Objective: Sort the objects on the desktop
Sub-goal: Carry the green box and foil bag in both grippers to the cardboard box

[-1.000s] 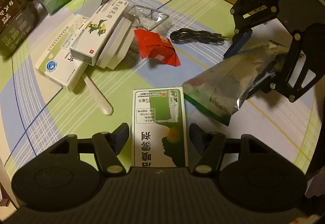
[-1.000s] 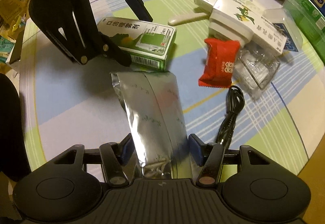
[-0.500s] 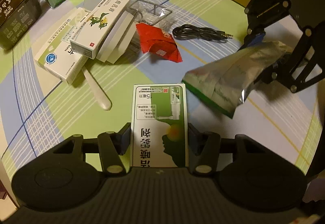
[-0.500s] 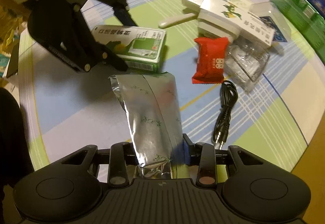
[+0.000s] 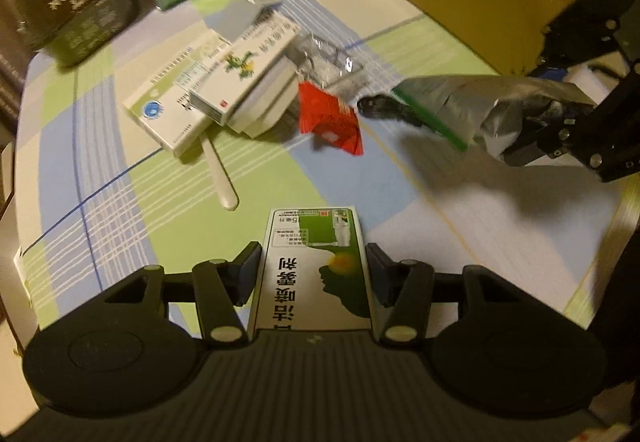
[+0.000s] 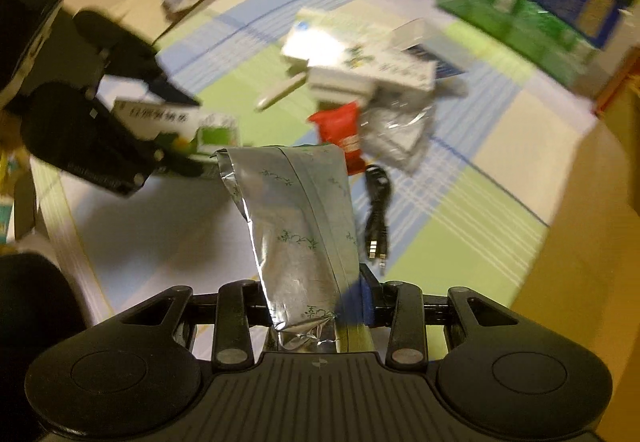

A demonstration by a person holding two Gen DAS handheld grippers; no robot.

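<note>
Left hand-held gripper (image 5: 314, 270) newly clamped on box (image 5: 316, 266), right hand-held gripper (image 6: 310, 298) on pouch (image 6: 300, 226), both now off table (image 5: 360, 177).

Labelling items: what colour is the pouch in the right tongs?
Silver foil pouch with small green markings, clearest in the right wrist view.

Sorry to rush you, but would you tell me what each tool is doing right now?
Left tool: closed on the green-and-white medicine box.
Right tool: closed on the silver foil pouch.
</note>
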